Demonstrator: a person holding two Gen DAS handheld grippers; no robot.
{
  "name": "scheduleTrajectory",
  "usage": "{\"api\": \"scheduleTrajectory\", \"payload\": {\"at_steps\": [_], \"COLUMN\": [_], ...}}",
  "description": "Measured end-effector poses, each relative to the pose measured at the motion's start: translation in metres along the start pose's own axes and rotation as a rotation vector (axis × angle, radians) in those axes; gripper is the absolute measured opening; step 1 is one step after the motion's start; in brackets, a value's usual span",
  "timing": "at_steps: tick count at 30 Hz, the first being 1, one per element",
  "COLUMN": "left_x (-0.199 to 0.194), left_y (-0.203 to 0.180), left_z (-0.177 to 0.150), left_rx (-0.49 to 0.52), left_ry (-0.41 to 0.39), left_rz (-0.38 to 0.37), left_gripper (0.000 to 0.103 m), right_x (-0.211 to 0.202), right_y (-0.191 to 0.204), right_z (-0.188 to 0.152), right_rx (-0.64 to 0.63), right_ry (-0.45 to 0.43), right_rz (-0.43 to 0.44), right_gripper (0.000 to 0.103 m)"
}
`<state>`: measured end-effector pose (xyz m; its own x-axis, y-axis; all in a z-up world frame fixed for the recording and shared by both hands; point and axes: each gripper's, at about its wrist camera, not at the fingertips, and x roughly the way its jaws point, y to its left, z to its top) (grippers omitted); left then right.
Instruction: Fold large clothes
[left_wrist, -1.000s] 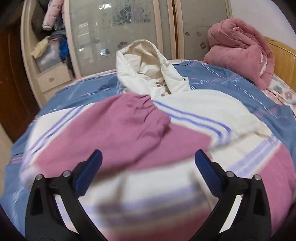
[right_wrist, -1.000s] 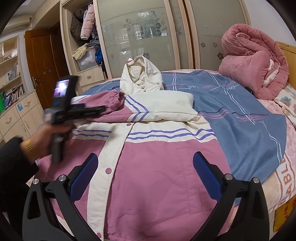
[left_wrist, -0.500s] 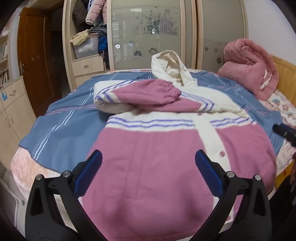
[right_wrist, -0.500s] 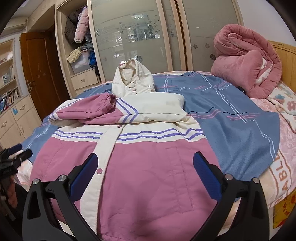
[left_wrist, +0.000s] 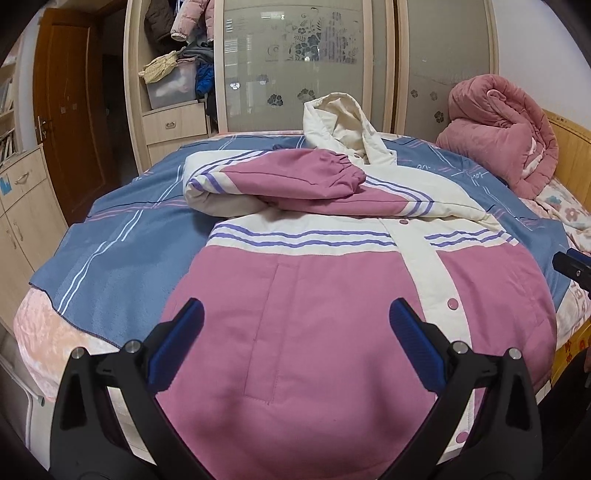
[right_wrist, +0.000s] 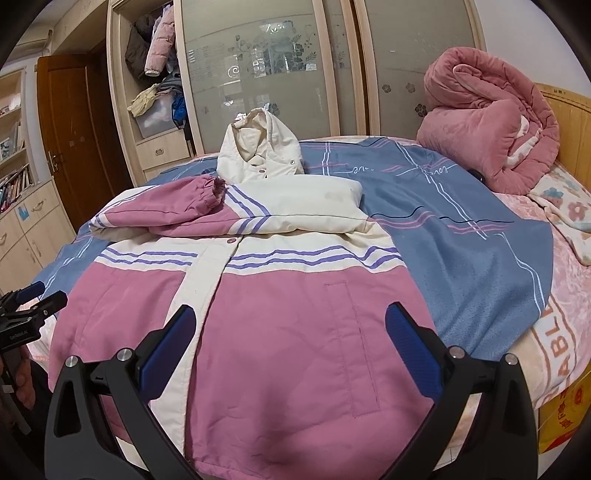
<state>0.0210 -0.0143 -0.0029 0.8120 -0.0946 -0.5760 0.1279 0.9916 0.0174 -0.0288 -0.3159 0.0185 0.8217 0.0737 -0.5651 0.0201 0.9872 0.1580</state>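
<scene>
A large pink and cream hooded jacket (left_wrist: 332, 295) (right_wrist: 288, 325) lies front up on the bed, buttoned, with purple stripes across the chest. Both sleeves are folded across the chest, the pink sleeve (left_wrist: 303, 177) (right_wrist: 166, 208) on top, and the cream hood (left_wrist: 343, 125) (right_wrist: 258, 147) points toward the wardrobe. My left gripper (left_wrist: 295, 328) hovers open over the hem on the jacket's left half. My right gripper (right_wrist: 290, 328) hovers open over the hem on the right half. Neither holds cloth. The left gripper (right_wrist: 33, 299) also shows at the left edge of the right wrist view.
The jacket rests on a blue striped blanket (left_wrist: 122, 251) (right_wrist: 461, 236) over the bed. A rolled pink quilt (left_wrist: 506, 125) (right_wrist: 487, 122) sits by the wooden headboard. A wardrobe with frosted doors (right_wrist: 266, 62), a drawer cabinet (left_wrist: 22, 206) and a brown door (left_wrist: 70, 110) stand beyond.
My left gripper has pulled back from the folded pink sleeve to the hem at the bed's near edge. The right gripper has stayed nearly still, shifting slightly closer to the hem.
</scene>
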Motion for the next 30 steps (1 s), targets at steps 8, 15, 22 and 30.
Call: {"api": "scheduleTrajectory", "payload": {"at_steps": [8,15,22,30], "left_x": [-0.001,-0.002,-0.003,-0.004], "left_y": [0.002,0.001,0.001,-0.001], "left_z": [0.001,0.002,0.003,0.005], "left_rx": [-0.013,-0.014,-0.014,-0.005], "left_ry": [0.004,0.002,0.000,-0.013], "left_rz": [0.001,-0.006,-0.019,-0.037], "left_gripper": [0.101,0.101,0.101,0.101], "right_x": [0.001,0.002,0.005,0.013], "right_y": [0.002,0.002,0.004,0.004], "right_z": [-0.001,-0.001,-0.002,0.000], "right_rx": [-0.009,-0.013,-0.019,-0.001], "right_ry": [0.003,0.010,0.018,0.041], "right_rz": [0.000,-0.002,0.000,0.026], "right_gripper": [0.102,0.102,0.102,0.102]}}
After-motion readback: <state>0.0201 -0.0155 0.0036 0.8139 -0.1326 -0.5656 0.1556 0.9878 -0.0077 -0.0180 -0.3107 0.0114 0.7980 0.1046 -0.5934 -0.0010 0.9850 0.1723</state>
